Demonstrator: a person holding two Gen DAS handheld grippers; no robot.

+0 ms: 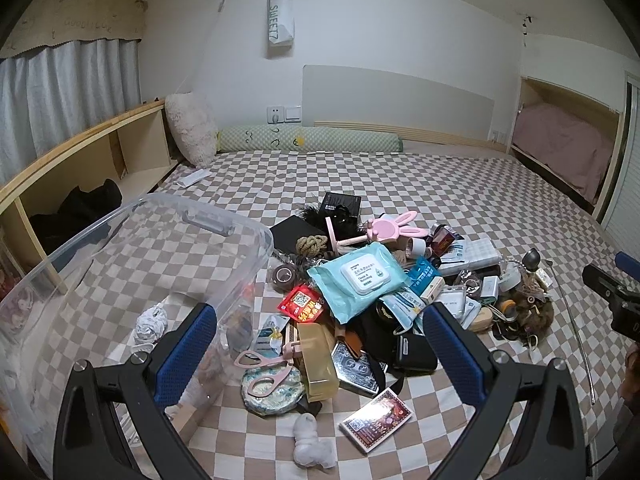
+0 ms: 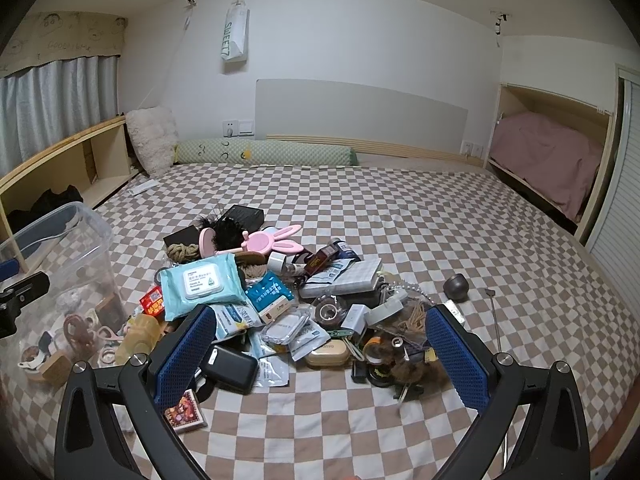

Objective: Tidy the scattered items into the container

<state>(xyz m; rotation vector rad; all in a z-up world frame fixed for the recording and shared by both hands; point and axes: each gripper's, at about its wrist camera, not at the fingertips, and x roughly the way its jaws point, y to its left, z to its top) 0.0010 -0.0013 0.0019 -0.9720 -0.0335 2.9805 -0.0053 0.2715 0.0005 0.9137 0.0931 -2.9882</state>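
One clear bin (image 1: pixel 132 240) | one wipes pack (image 1: pixel 356 280) | two hand-held grippers, both open, empty

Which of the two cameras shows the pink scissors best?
The left wrist view. There the pink scissors lie in full sight on the checkered bed beside the clear container, blades and both handle loops visible. In the right wrist view they sit low at the pile's left edge, only a partial pink shape.
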